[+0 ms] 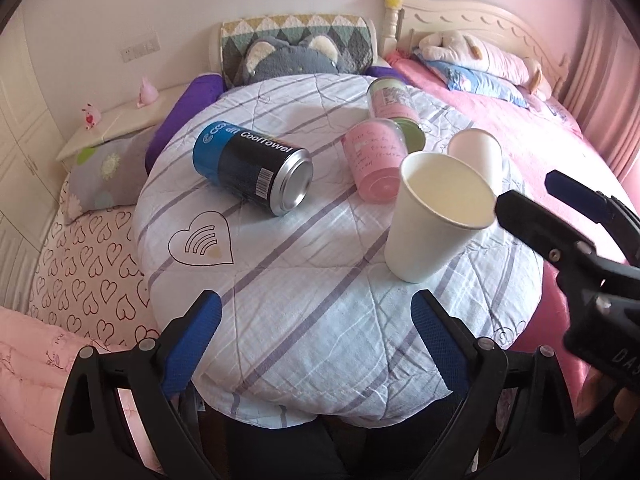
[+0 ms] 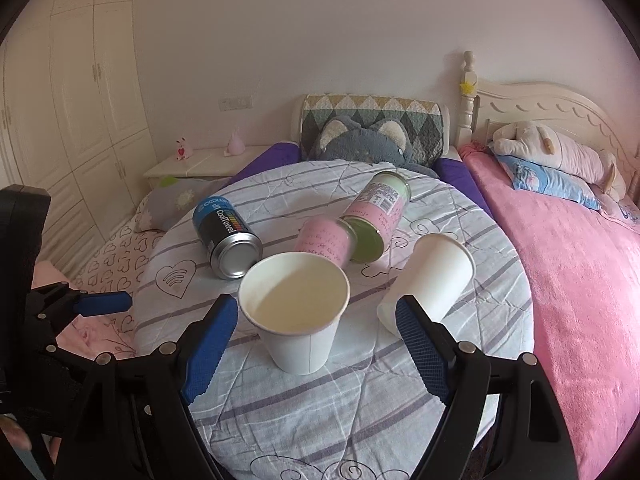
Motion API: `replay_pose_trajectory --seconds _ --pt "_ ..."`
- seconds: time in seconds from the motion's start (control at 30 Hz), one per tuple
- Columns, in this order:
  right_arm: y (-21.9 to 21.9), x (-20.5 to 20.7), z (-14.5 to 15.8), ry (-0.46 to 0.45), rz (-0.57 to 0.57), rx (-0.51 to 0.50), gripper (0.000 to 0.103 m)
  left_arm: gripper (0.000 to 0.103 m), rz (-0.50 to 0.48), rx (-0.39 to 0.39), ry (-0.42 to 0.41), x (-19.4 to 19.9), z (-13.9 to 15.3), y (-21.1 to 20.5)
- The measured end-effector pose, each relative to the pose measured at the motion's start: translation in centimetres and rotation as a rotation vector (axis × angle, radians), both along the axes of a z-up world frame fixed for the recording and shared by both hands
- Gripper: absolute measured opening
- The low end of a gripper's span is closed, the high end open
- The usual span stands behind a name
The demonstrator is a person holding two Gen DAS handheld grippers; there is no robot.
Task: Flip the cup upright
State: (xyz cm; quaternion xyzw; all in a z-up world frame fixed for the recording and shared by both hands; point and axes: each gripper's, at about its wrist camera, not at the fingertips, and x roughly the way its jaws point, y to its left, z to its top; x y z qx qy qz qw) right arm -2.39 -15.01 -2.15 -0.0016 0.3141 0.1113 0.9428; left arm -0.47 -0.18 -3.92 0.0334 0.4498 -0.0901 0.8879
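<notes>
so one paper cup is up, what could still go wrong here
1. The upright paper cup stands on a soft, wrinkled quilt; a nudge from the open right tool might tip it.
2. The second paper cup lies on its side and could roll when touched.
3. Reaching it, a tool may bump the pink jar close by.

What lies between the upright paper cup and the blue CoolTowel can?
Nothing: in the left wrist view, only bare striped quilt separates the upright paper cup from the CoolTowel can. The pink can lies farther back.
</notes>
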Motion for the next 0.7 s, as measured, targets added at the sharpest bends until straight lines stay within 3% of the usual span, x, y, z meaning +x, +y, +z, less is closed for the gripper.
replay_pose_trajectory --seconds 0.23,0.43,0.7 --pt "-1.9 -2.0 1.5 -0.067 -0.113 -0.033 0.083 0.101 0.035 0.054 -0.081 -2.0 0.6 -1.4" --pt "-2.7 -2.3 1.5 -0.059 -0.155 -0.022 0.083 0.101 0.094 0.027 -0.168 -3.0 1.5 -1.0" --pt "-2.7 -3.0 1.8 -0.080 -0.154 -0.014 0.083 0.103 0.172 -0.059 -0.217 -3.7 2.5 0.4"
